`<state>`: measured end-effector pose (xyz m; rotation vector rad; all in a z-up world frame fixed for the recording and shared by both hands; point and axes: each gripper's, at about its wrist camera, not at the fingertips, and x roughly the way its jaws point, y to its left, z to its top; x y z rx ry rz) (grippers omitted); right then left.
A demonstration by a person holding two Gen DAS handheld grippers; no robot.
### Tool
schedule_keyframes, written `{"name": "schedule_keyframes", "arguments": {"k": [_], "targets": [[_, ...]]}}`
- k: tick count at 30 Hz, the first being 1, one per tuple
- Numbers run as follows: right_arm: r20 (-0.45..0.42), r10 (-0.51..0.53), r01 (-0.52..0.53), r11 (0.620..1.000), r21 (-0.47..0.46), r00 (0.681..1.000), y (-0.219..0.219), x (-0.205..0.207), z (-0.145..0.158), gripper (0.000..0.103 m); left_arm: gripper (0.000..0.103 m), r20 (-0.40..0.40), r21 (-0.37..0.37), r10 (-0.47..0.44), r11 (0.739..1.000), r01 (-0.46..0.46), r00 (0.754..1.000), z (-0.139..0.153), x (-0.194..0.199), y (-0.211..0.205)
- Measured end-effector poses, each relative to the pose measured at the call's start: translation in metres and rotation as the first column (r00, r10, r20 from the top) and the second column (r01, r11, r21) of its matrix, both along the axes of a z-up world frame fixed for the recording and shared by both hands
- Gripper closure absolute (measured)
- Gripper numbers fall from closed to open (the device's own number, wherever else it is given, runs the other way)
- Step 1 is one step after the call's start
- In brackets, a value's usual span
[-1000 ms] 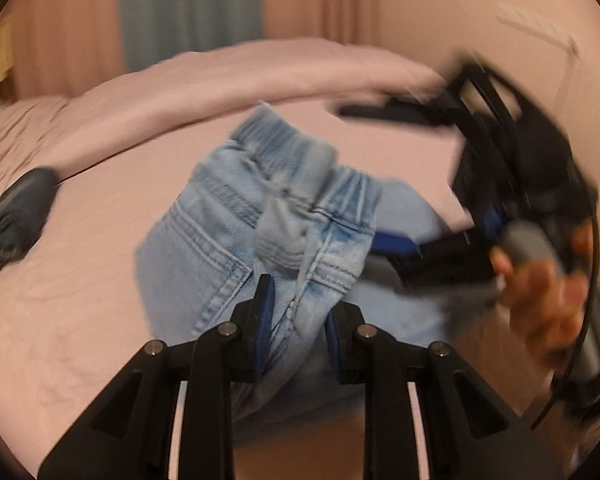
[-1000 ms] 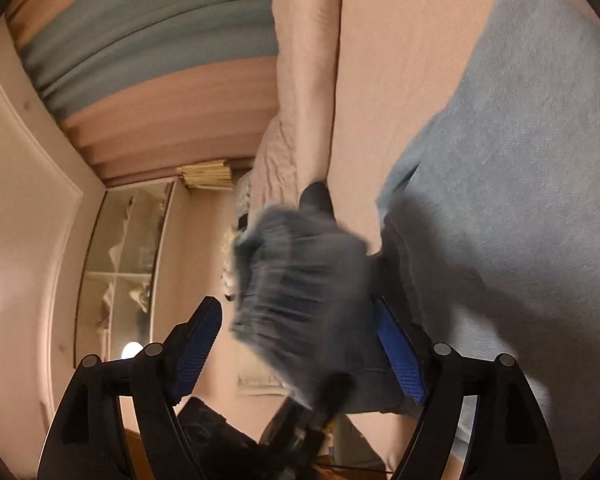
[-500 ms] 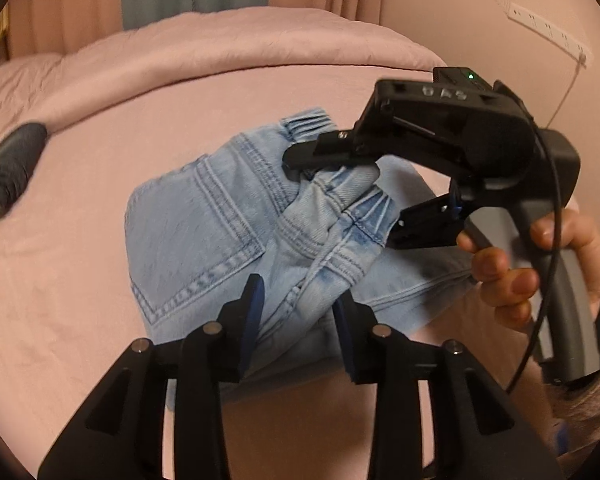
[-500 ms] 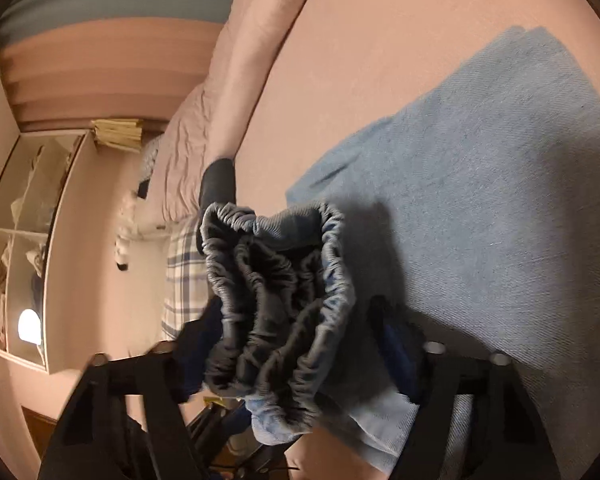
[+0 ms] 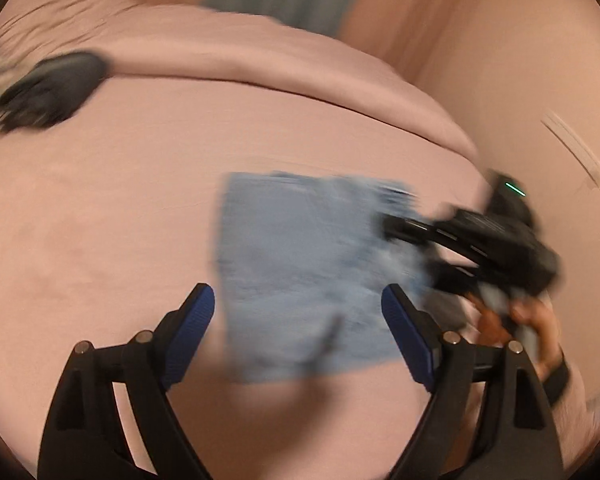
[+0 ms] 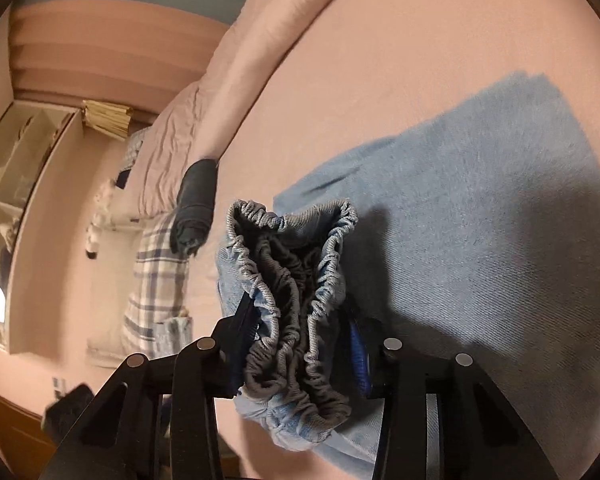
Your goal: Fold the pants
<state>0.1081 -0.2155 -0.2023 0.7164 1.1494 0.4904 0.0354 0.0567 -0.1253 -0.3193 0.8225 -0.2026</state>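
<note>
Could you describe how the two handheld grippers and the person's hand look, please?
Left gripper: black angular arms with silver rivets and ribbed blue pads. Right gripper is the same build; from the left wrist view its black body carries a green light. The hand wears a dark wrist strap.

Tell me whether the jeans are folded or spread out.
Folded. The jeans lie as a compact rectangle on the bed, and the right gripper pinches the bunched, layered waistband.

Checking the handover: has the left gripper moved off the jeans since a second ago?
Yes. The left gripper, jaws just opened, has backed away from the jeans lying on the bed.
</note>
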Motion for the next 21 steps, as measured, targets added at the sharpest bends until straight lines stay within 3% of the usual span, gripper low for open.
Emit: {"name": "schedule_keyframes", "arguments": {"k": [3,9,16,21], "targets": [[0.061,-0.013,0.016,0.999,-0.042,0.998,0.004,-0.009,0.012,0.062,0.017,-0.049,-0.044,0.063,0.997,-0.065,0.997,-0.014,0.018,0.016],[0.129,-0.092,0.097,0.995,-0.038,0.987,-0.022,-0.031,0.023,0.062,0.017,-0.104,-0.087,0.056,0.994,-0.065,0.993,-0.028,0.033,0.010],[0.146,-0.187,0.196,0.979,-0.051,0.972,-0.055,-0.043,0.022,0.062,0.018,-0.091,-0.031,-0.024,0.999,0.022,0.996,-0.019,0.061,-0.032],[0.157,-0.186,0.197,0.978,-0.060,0.970,-0.053,-0.043,0.022,0.062,0.018,-0.102,-0.016,-0.049,0.999,0.048,0.994,-0.020,0.079,-0.045]]}}
